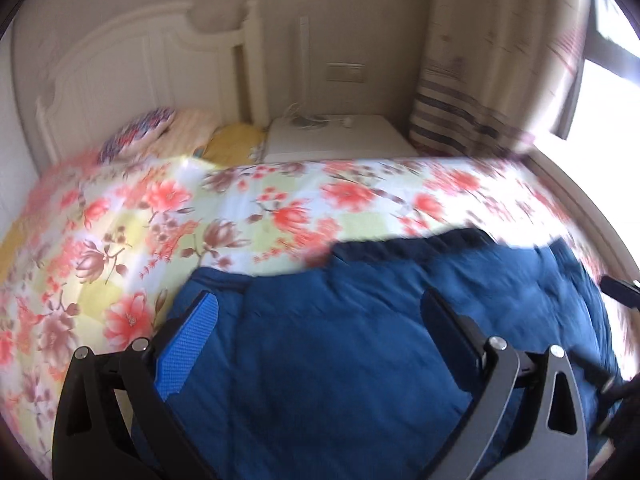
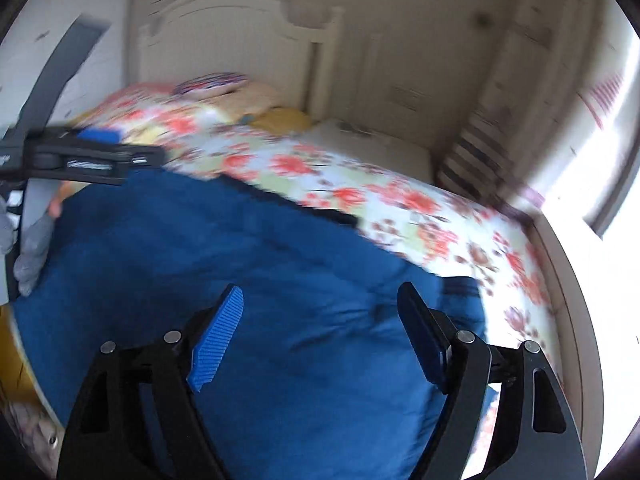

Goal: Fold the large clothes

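This is a bedroom in a home. A bed [image 1: 248, 216] with a flowery cover is filling most of the room, a white headboard [image 1: 132, 76] is standing against the wall, and a striped curtain [image 1: 472, 80] is hanging by the bright window [image 1: 608, 92].

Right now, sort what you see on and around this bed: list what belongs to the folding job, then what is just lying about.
Belongs to the job:
- blue garment, spread on the bed
- left gripper, open above it
- right gripper, open above it

Just lying about:
- floral bedspread
- patterned pillow
- yellow pillow
- white bedside cabinet
- striped curtain
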